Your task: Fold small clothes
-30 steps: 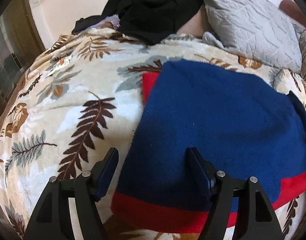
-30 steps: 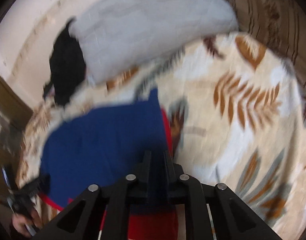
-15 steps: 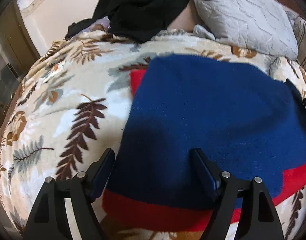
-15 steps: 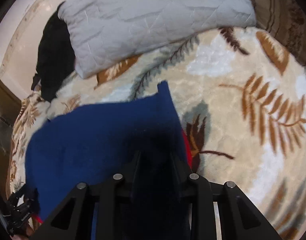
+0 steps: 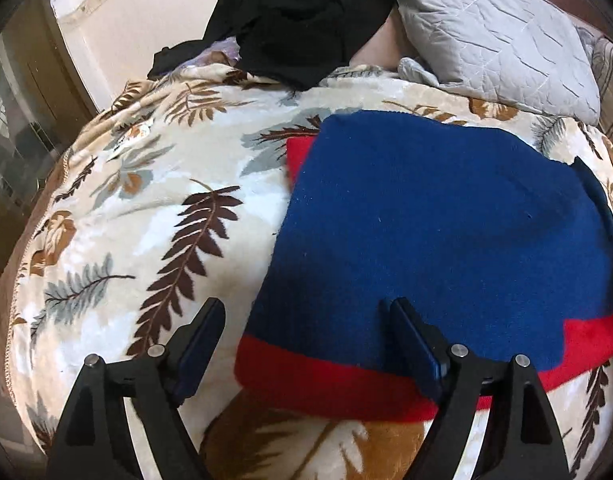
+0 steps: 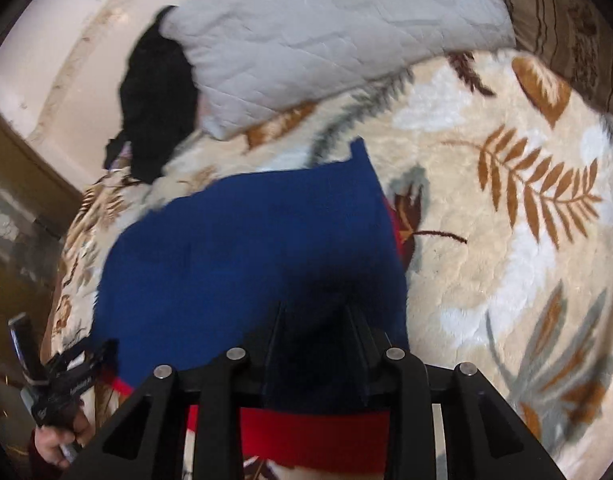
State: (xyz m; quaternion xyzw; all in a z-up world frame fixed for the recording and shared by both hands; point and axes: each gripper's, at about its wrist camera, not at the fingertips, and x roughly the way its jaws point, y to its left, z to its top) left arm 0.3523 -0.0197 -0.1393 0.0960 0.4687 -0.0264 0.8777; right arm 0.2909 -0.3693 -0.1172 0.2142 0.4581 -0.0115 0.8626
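A blue knit garment with a red hem [image 5: 438, 224] lies folded flat on the leaf-patterned blanket [image 5: 154, 216]. My left gripper [image 5: 306, 320] is open, its jaws straddling the garment's near left corner by the red band, holding nothing. In the right wrist view the same garment [image 6: 246, 248] fills the middle. My right gripper [image 6: 316, 320] has its jaws parted a little over the garment's near edge, with blue cloth between them. The left gripper shows there at the far left [image 6: 74, 372].
A grey quilted pillow [image 5: 498, 28] and a heap of black clothing [image 5: 302, 16] lie at the head of the bed. A wall and a dark wooden door frame stand to the left. Blanket shows to the right of the garment [image 6: 506, 240].
My right gripper's jaws have parted from shut to slightly open over the garment's edge. The left gripper stayed open and shifted slightly at the near left corner.
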